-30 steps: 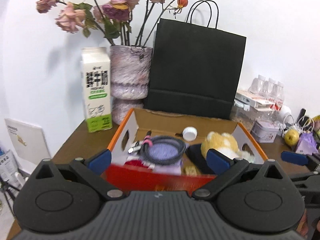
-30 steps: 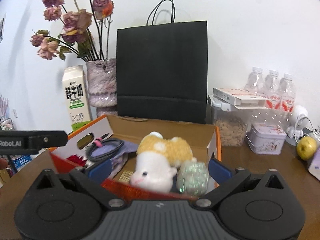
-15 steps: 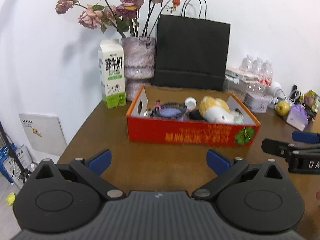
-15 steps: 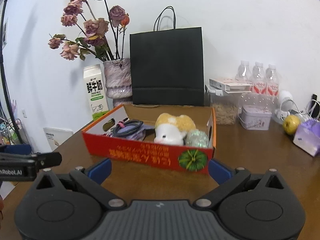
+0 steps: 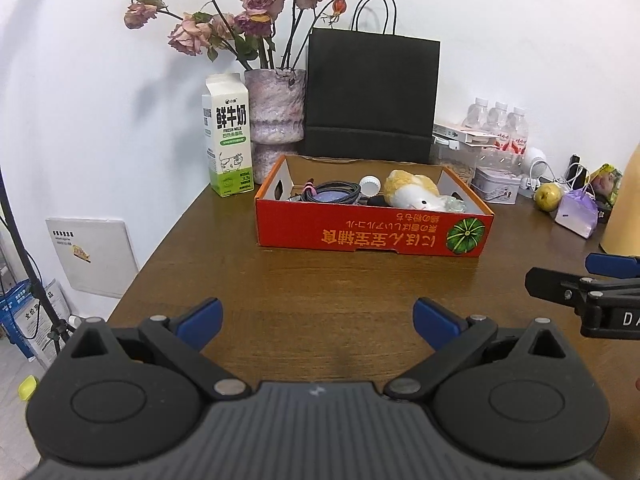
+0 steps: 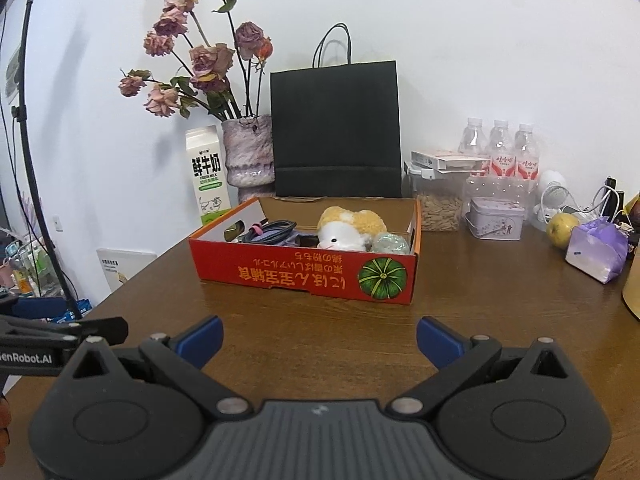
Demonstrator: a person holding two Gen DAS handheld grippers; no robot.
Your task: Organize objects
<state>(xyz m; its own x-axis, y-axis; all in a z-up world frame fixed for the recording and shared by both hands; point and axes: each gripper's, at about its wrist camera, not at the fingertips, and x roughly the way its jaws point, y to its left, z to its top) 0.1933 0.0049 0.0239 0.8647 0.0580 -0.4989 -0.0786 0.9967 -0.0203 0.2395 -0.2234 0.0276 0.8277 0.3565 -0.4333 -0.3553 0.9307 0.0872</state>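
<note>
Well back from the red box [image 5: 372,236] on the wooden table [image 5: 320,284], the left gripper [image 5: 318,320] hangs spread wide, gripping nothing. Likewise the right gripper [image 6: 320,340] gapes empty above bare wood, while the plush toy [image 6: 348,228] lies inside the box.

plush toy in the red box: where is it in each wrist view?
Left wrist: plush toy right of centre in the red box, beside the coiled cable.
Right wrist: plush toy centre-right in the box, next to a shiny green ball.
Shared landmark: black paper bag behind the box.
</note>
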